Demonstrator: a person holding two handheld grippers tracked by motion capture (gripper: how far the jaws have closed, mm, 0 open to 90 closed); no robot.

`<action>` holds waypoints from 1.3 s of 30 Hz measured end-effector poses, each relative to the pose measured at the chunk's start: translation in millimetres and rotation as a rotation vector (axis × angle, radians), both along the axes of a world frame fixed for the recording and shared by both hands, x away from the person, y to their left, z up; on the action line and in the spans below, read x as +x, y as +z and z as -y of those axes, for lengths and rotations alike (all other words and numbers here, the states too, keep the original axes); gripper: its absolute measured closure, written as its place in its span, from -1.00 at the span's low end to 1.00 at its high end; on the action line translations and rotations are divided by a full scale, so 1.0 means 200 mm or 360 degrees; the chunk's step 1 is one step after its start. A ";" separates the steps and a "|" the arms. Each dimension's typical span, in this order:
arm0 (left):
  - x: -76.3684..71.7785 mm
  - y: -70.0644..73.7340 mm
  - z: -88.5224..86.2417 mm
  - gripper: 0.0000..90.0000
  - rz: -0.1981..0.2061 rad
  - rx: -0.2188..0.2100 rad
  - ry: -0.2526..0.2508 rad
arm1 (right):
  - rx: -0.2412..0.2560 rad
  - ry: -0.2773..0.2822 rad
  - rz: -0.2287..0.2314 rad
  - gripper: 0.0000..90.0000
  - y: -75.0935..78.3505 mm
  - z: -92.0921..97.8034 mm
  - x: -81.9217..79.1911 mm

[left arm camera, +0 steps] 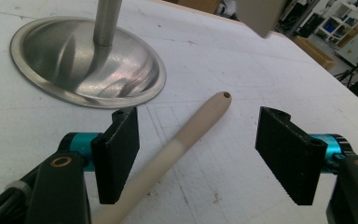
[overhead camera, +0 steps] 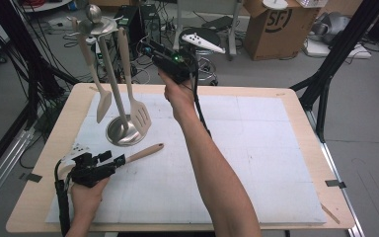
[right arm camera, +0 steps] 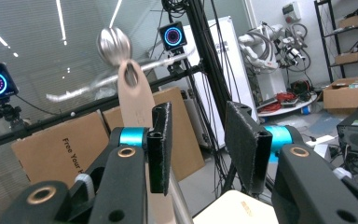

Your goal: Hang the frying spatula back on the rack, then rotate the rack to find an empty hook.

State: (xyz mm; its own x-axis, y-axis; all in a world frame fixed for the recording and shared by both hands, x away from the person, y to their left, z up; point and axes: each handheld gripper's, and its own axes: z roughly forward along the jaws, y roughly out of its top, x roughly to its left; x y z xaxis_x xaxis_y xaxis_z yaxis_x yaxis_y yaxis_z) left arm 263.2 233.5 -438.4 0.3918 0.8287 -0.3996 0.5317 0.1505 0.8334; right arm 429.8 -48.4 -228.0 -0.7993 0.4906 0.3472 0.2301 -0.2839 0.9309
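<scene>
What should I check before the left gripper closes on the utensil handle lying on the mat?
1. Left gripper open: ok, fingers spread wide.
2. Beige handle between the fingers: ok, but it lies nearer the left one, not centred.
3. Handle lying flat on the white mat: ok.
4. Clearance from the steel stand base: ok, apart from handle and fingers.
5. Right gripper out of the way: ok, raised near the stand's top, beside the hanging slotted turner.
6. Right gripper holding anything: cannot tell; a hanging handle passes behind its left finger, with a gap between the fingers.
</scene>
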 end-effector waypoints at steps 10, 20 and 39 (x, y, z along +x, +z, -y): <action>0.00 0.00 0.01 -0.31 -0.0011 0.0015 -0.0015 | 0.0079 0.0099 0.0003 1.00 0.07 -0.07 0.03; -0.01 0.00 0.02 -0.31 -0.0016 0.0013 -0.0029 | 0.0097 0.0112 0.0017 1.00 0.13 -0.14 0.08; -0.02 0.00 0.01 -0.31 -0.0017 0.0018 -0.0034 | 0.0080 0.0242 0.0035 1.00 0.12 -0.24 0.04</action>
